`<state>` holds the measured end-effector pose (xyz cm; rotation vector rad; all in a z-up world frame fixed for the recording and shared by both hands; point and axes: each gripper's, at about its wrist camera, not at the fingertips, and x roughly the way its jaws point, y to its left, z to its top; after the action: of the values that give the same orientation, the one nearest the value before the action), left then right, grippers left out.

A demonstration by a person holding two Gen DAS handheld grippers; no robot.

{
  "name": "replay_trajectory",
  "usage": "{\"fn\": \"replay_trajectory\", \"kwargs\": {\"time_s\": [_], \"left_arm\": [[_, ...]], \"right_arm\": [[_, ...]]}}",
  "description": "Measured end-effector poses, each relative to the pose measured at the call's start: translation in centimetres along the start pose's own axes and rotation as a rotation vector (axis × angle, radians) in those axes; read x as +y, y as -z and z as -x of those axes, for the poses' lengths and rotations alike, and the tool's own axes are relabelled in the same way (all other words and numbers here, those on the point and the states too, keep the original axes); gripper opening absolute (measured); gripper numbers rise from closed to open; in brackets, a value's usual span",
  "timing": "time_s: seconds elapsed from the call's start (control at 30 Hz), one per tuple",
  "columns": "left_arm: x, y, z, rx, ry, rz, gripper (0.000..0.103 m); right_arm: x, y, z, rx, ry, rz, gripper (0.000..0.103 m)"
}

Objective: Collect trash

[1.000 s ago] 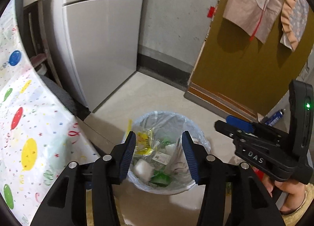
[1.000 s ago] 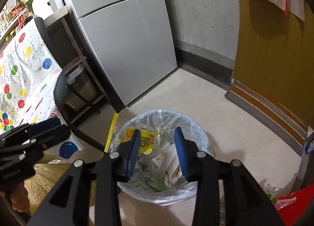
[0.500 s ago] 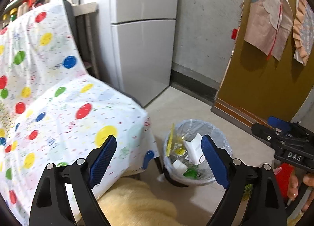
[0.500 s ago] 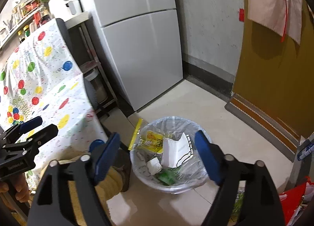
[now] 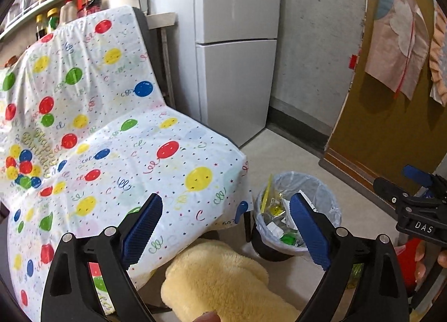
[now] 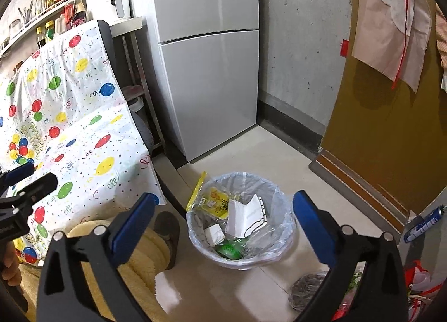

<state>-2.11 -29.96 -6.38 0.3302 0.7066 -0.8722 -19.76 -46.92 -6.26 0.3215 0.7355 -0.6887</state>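
Note:
A bin lined with a clear bag (image 6: 282, 196) stands on the floor and holds a white paper (image 6: 245, 215), a yellow packet (image 6: 216, 200) and a green wrapper (image 6: 229, 250). My right gripper (image 6: 223, 199) hangs above and short of it. Its jaws are opening wide with nothing between them. My left gripper (image 5: 225, 201) is off to the left of the bin (image 5: 329, 190), over a chair's edge. Its jaws are also opening and hold nothing. Each view catches the other gripper at its edge: the right gripper (image 5: 399, 182), the left gripper (image 6: 30, 179).
A chair draped in a balloon-print cloth (image 5: 111, 140) stands left of the bin, with a yellow fluffy cushion (image 5: 223, 280) below it. Behind are a grey fridge (image 6: 206, 70) and a brown door (image 6: 391, 126). A dark bag (image 6: 307, 291) and a spray can (image 6: 424, 224) lie at the right.
Both grippers have risen and drawn back from over the bin, and both sets of jaws have spread wide. A white paper now lies on top of the trash.

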Motion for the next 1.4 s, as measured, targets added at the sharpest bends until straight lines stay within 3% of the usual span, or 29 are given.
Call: {"fn": "replay_trajectory", "kwargs": {"time_s": [0.2,1.4], "left_arm": [[0.48,-0.1,0.05,0.011,-0.012,0.016,0.092],[0.46,-0.32,0.26,0.002,-0.033,0.016,0.092]], "right_arm": [[0.26,-0.18,0.46,0.002,0.067,0.055,0.097],[0.14,0.26,0.26,0.01,0.064,0.038,0.097]]}}
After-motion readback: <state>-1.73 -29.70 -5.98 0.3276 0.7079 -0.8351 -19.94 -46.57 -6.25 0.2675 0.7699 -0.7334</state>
